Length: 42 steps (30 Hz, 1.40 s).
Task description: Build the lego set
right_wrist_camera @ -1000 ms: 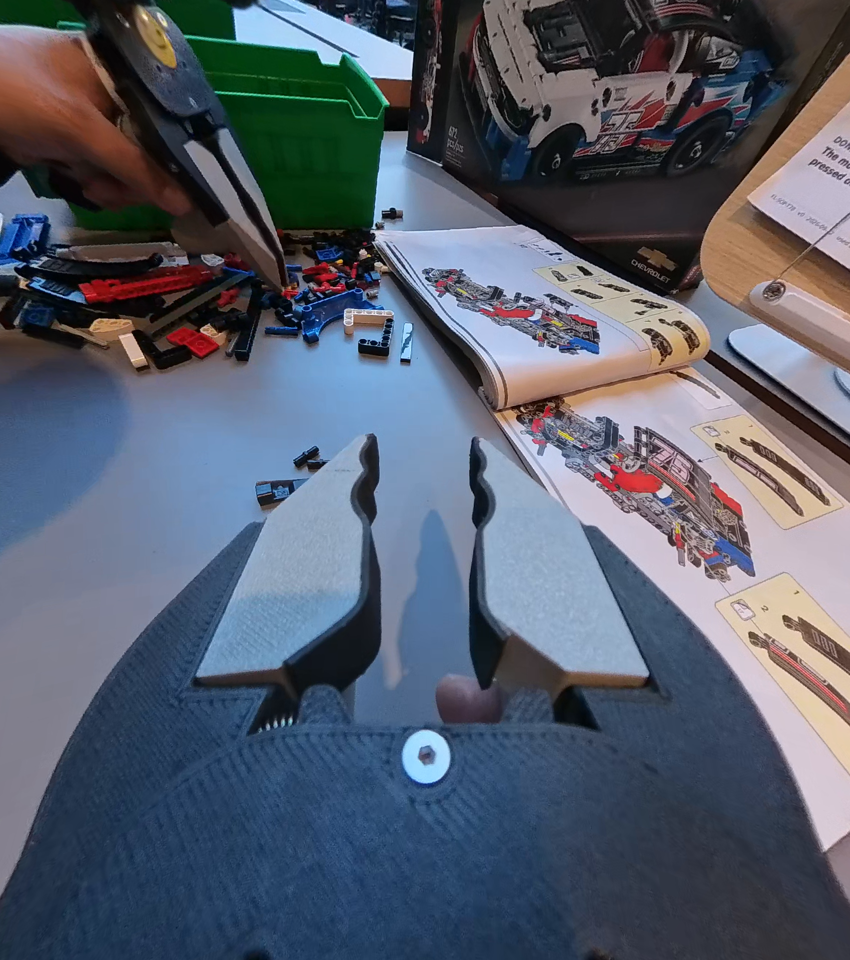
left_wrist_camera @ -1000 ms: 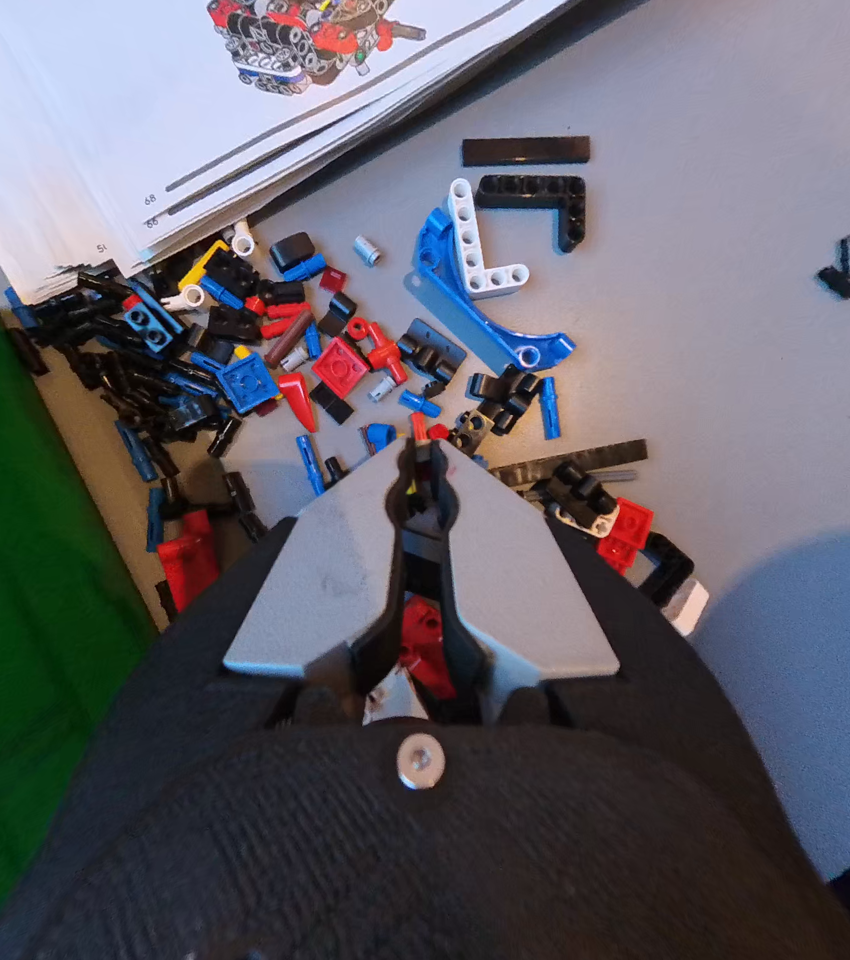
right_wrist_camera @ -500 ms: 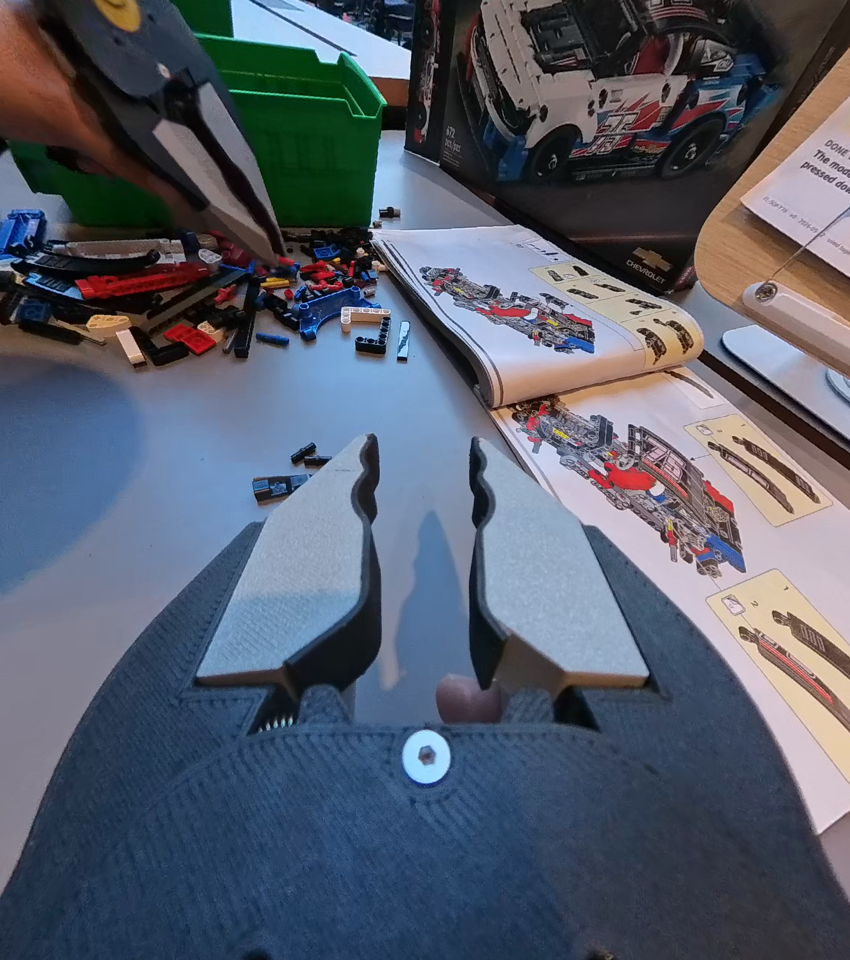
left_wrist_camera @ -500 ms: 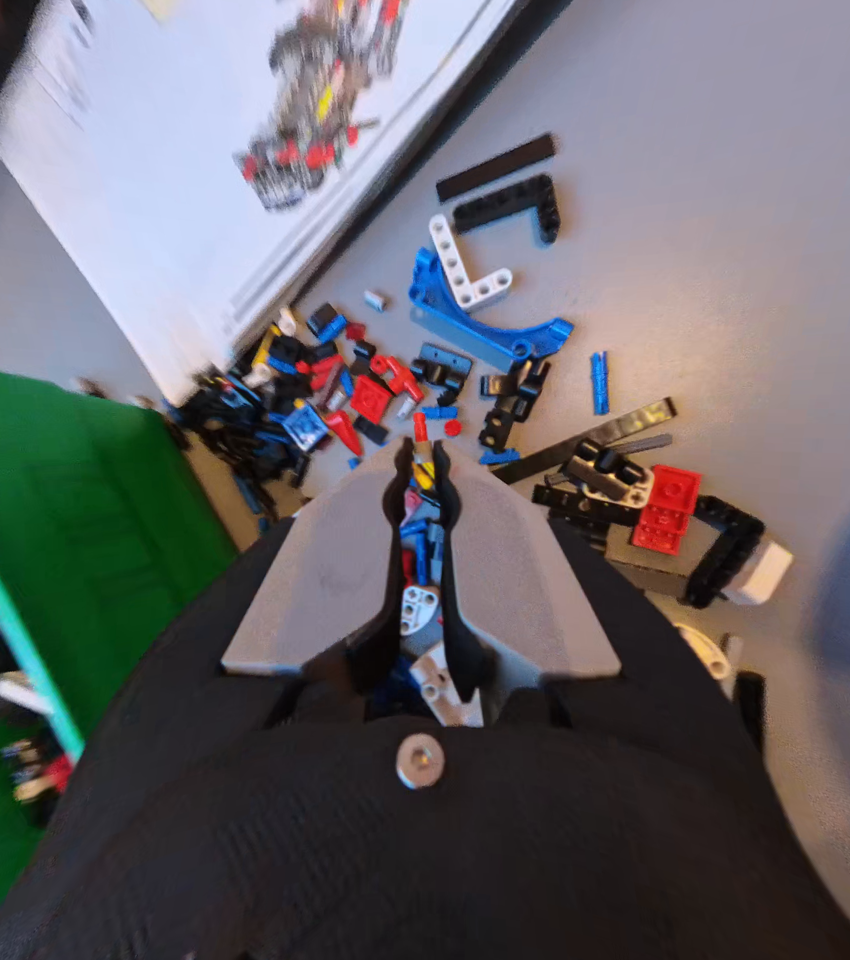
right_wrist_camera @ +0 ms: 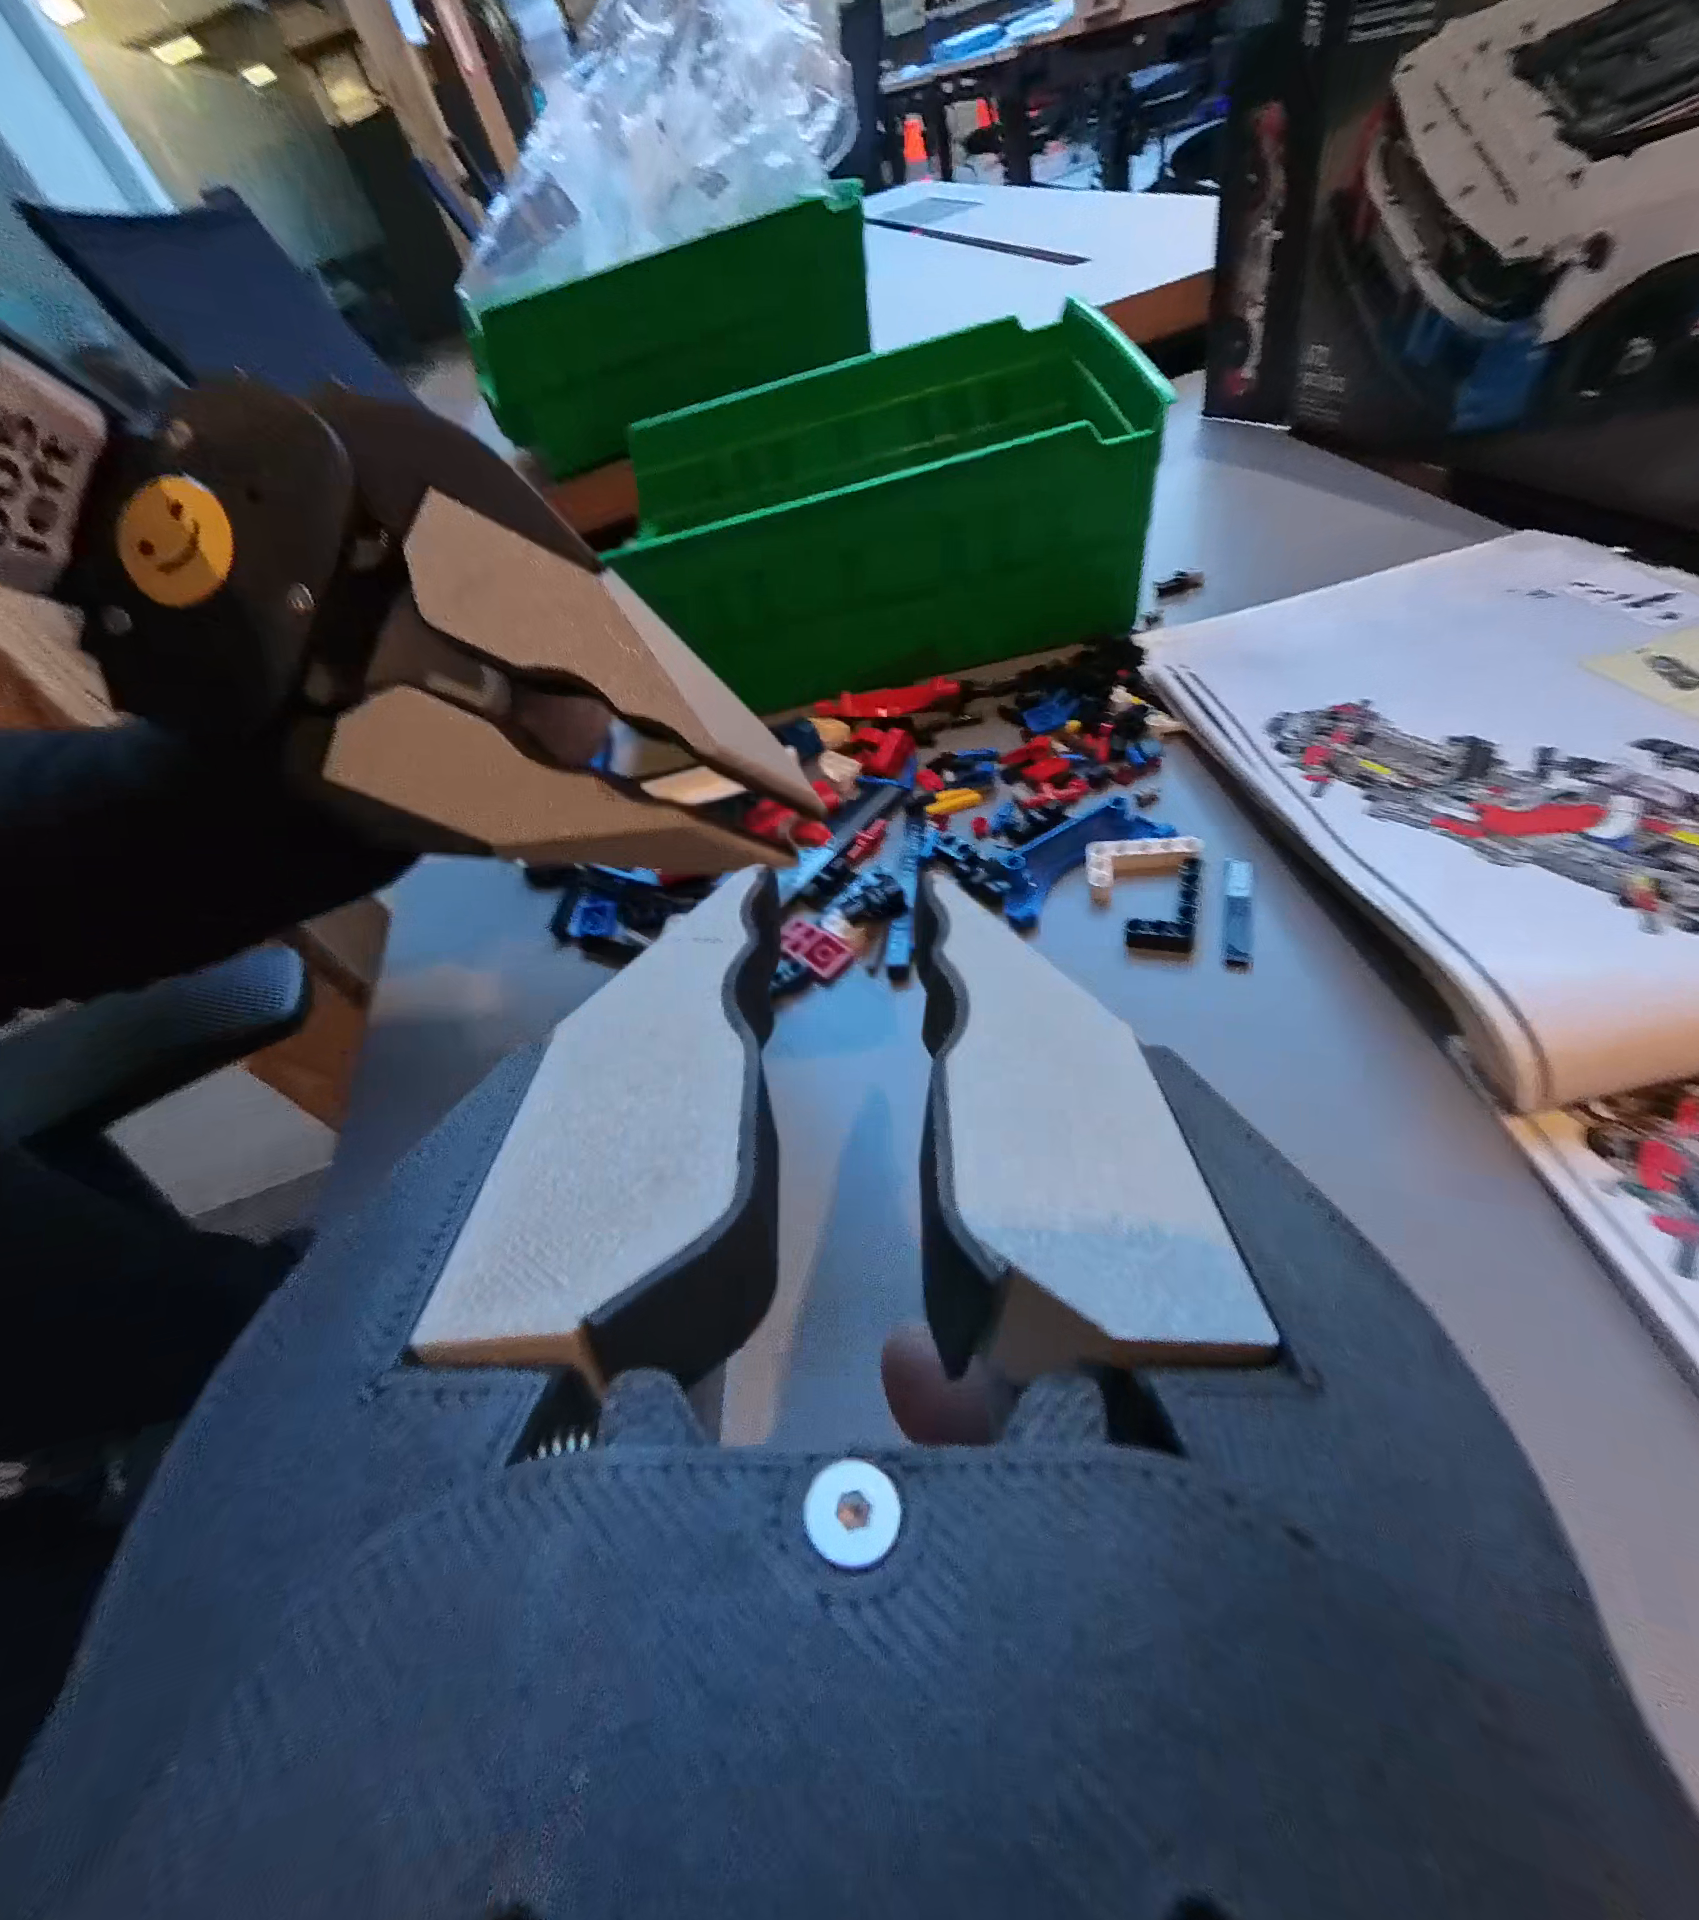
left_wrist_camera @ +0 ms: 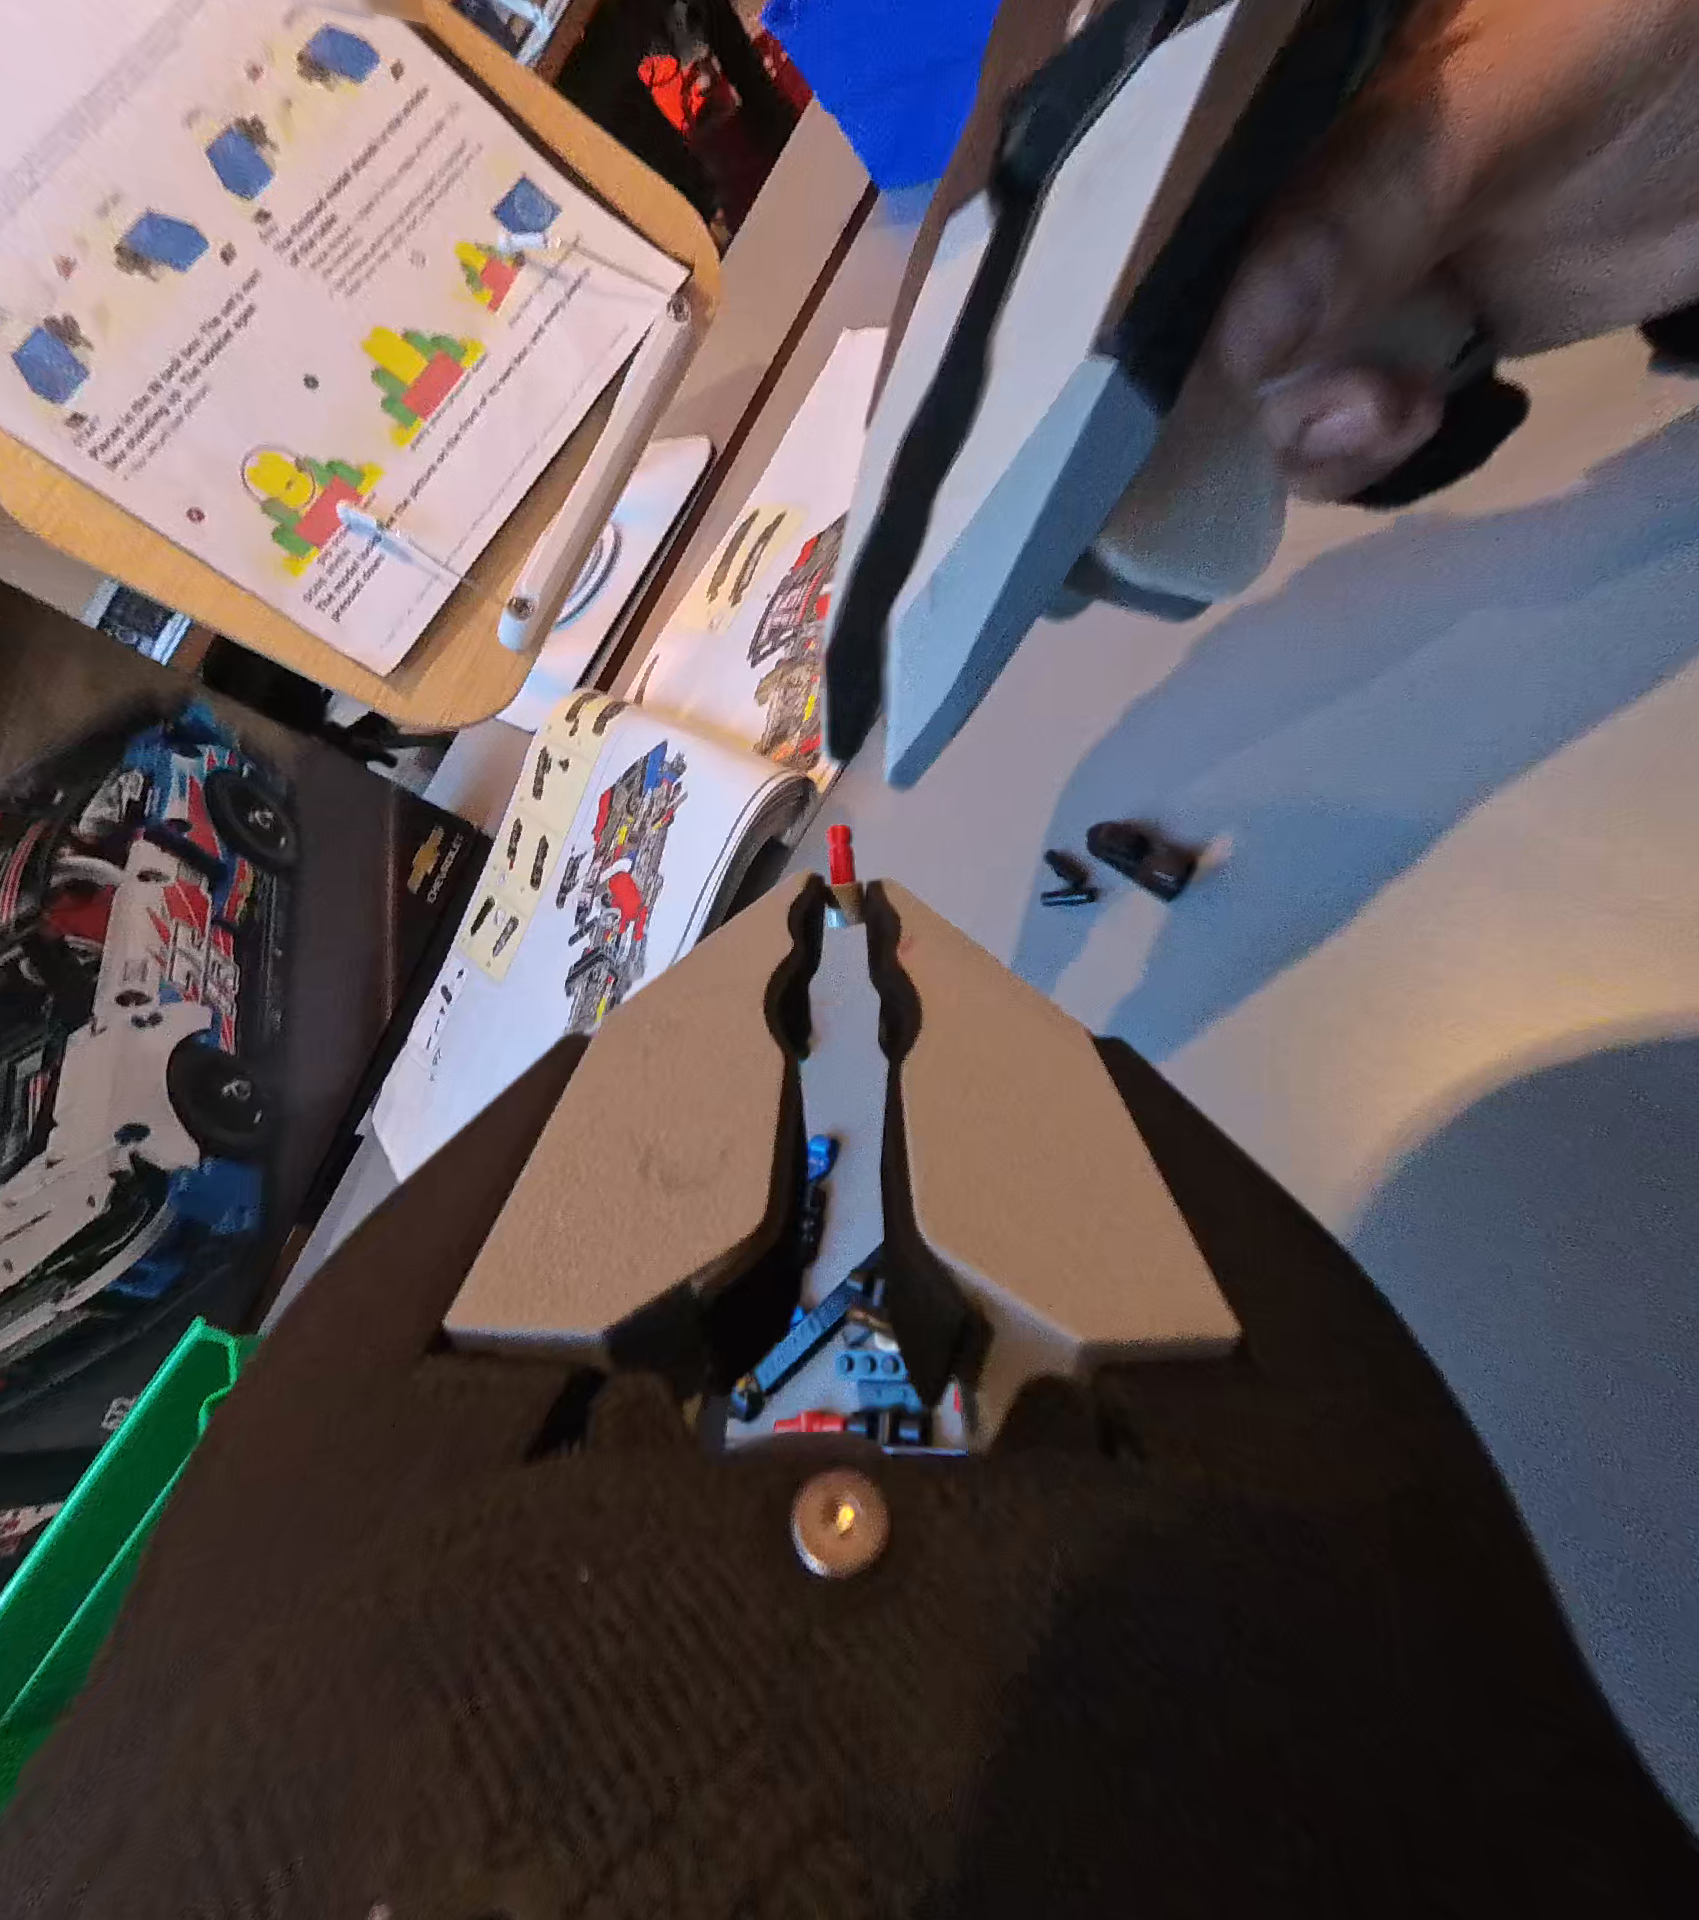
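Grey tabletop (right_wrist_camera: 1292,1039), loose parts pile centre frame. We are pinching red pin (left_wrist_camera: 839,850) in left gripper (left_wrist_camera: 841,906) tips: tiny, light, slippery; gripping at collar. Right gripper (right_wrist_camera: 843,894) jaws apart, empty.

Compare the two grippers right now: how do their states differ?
The left gripper is nearly shut, pinching a small red pin at its tips; the right gripper is open and holds nothing.
The left gripper is raised and angled down toward the loose lego pieces; the right gripper points roughly level across the grey table toward the same pile.
Both have the same black body and grey wedge-shaped fingers.
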Available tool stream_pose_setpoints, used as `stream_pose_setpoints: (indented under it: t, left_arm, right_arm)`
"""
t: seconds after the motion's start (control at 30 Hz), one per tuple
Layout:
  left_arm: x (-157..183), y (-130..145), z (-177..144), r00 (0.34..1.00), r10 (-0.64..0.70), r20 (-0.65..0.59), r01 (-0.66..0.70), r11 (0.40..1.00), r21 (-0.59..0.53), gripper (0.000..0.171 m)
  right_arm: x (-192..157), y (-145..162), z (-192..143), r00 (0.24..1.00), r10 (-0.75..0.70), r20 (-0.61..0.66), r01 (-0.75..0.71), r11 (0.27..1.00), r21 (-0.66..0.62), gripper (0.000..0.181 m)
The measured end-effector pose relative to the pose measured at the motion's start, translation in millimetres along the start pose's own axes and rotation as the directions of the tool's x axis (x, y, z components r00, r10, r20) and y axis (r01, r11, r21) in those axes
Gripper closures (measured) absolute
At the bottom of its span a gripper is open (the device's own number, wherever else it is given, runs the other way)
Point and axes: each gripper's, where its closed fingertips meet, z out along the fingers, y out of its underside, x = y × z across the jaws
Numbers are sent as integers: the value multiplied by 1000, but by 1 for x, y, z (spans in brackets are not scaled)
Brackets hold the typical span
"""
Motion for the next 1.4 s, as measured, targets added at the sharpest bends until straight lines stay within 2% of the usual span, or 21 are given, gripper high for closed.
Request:
stream_pose_setpoints:
  t: [0.13, 0.27, 0.43, 0.63, 0.7, 0.8, 0.87, 0.9, 0.97, 1.07, 1.23, 1.4]
  left_arm:
    - [5, -10, -2, 1000, -9, -13, 10, 999, 36, 167]
    - [7, -10, -2, 1000, -5, -10, 5, 999, 43, 167]
    - [10, -9, -1, 1000, -12, -27, 13, 999, 38, 167]
    - [9, 12, 3, 997, -64, -47, 63, 998, -27, 168]
    - [6, 30, 6, 998, -50, -38, 46, 994, -101, 167]
    - [5, 80, 11, 984, -149, -93, 114, 945, -306, 167]
    - [5, 112, 12, 952, -292, -97, 227, 879, -420, 147]
    - [3, 123, 11, 929, -360, -82, 286, 842, -457, 145]
    - [2, 131, 10, 887, -457, -65, 381, 804, -457, 148]
    - [2, 131, 9, 845, -531, -67, 456, 780, -428, 147]
    - [0, 139, 4, 839, -543, -34, 477, 765, -432, 137]
    - [-2, 127, -6, 821, -570, -29, 527, 776, -346, 136]
  right_arm:
    - [-9, -2, 5, 996, 65, 66, -67, 997, 26, 170]
    - [-14, -1, 5, 993, 72, 90, -75, 997, 28, 181]
    - [-14, 0, 5, 991, 89, 102, -94, 995, 38, 181]
    - [-2, -4, -4, 983, 155, 102, -165, 982, 95, 181]
    - [4, -3, -7, 984, 160, 84, -167, 982, 86, 181]
    - [26, 18, -9, 993, 117, -34, -117, 993, -20, 181]
    - [41, 46, -9, 991, 84, -106, -100, 982, -159, 181]
    - [47, 62, -8, 989, 76, -127, -105, 965, -240, 181]
    - [55, 91, -7, 985, 58, -162, -116, 920, -375, 181]
    - [63, 112, -6, 978, 12, -209, -108, 883, -457, 181]
    - [64, 108, -6, 977, -7, -214, -94, 886, -455, 179]
    - [68, 99, -13, 973, 22, -228, -118, 901, -417, 172]
